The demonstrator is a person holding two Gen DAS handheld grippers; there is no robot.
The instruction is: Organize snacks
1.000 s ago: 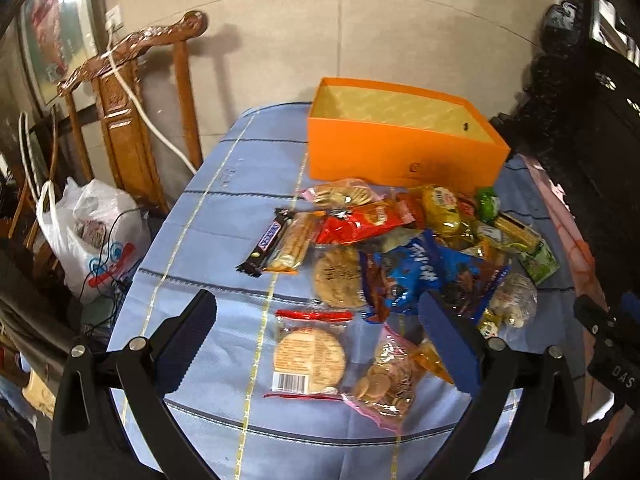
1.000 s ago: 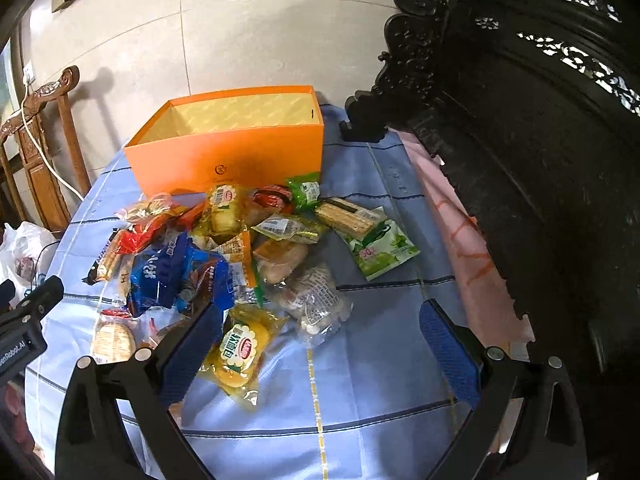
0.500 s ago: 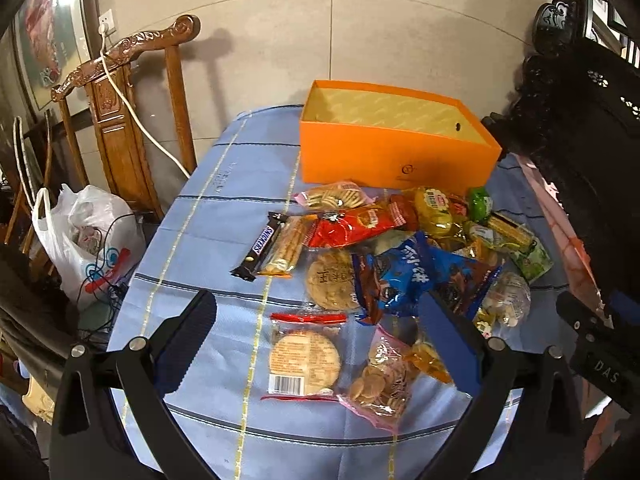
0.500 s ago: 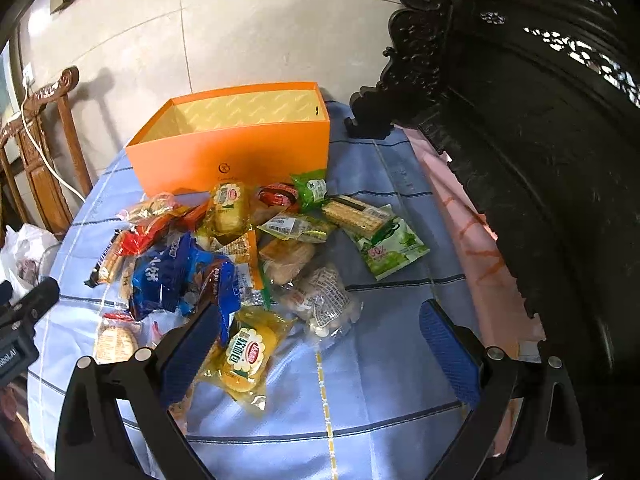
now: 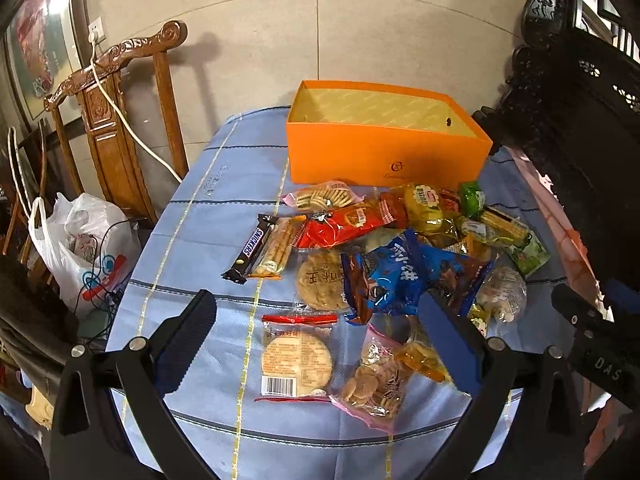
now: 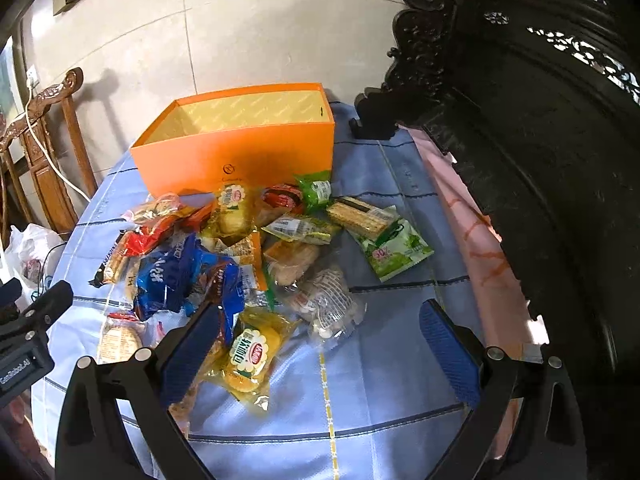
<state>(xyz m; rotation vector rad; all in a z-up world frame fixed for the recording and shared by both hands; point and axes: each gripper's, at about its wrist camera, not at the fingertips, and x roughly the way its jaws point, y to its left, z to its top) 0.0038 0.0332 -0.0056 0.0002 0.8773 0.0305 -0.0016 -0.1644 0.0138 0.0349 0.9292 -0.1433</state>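
Observation:
An open, empty orange box [image 5: 384, 152] [image 6: 240, 156] stands at the far side of a blue tablecloth [image 5: 208, 240]. In front of it lies a heap of wrapped snacks: a Snickers bar [image 5: 252, 248], a red packet [image 5: 340, 224], a blue bag [image 5: 400, 276] [image 6: 180, 276], a round cracker pack [image 5: 296, 360], a yellow cake pack [image 6: 248, 356], a green packet [image 6: 396, 248]. My left gripper [image 5: 320, 344] is open and empty above the cracker pack. My right gripper [image 6: 320, 352] is open and empty above the heap's near right edge.
A carved wooden chair [image 5: 116, 120] and a white plastic bag [image 5: 80, 248] stand left of the table. Dark carved furniture [image 6: 540, 140] runs along the right side, over a pink cloth [image 6: 472, 232]. A tiled wall is behind the box.
Both grippers have drifted slightly back and up, so the box and snacks sit a little farther off. Both stay open. No snack has moved.

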